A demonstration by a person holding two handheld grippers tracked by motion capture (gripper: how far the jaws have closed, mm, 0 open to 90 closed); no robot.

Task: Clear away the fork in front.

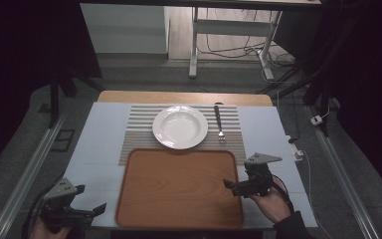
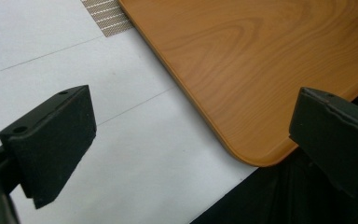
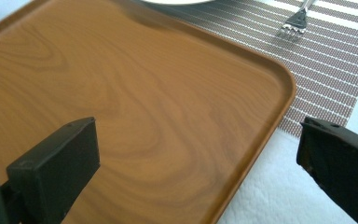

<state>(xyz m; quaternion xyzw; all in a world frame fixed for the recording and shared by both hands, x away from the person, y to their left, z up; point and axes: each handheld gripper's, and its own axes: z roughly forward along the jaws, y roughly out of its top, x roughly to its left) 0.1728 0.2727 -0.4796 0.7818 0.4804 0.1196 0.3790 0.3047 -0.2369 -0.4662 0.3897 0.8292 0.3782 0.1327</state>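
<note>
Wood-grain brown, the tray (image 1: 179, 186) lies flat on the white counter (image 1: 94, 149) right in front of the person, its long axis running side to side between the two hands. At the near left corner the left gripper (image 1: 92, 211) hovers just off the tray's edge, jaws spread wide with nothing between them; in the left gripper view the tray's rounded near corner (image 2: 256, 154) sits between the two black jaws, a little ahead and toward the right jaw. Moving across, the tray's far edge overlaps a striped placemat (image 1: 139, 129), on which a white plate (image 1: 180, 127) stands with a fork (image 1: 219, 124) lying just beside it, handle pointing away from the person. On the right, the right gripper (image 1: 234, 185) is at the tray's right rim about midway along that short side, also wide open and empty; the right gripper view looks along the tray's surface (image 3: 135, 116), with its far right corner lying between the jaws. Each hand stands close to its own end of the tray, the right one looking a shade nearer to the rim, so a two-handed grasp on the short sides seems the likely next step.
</note>
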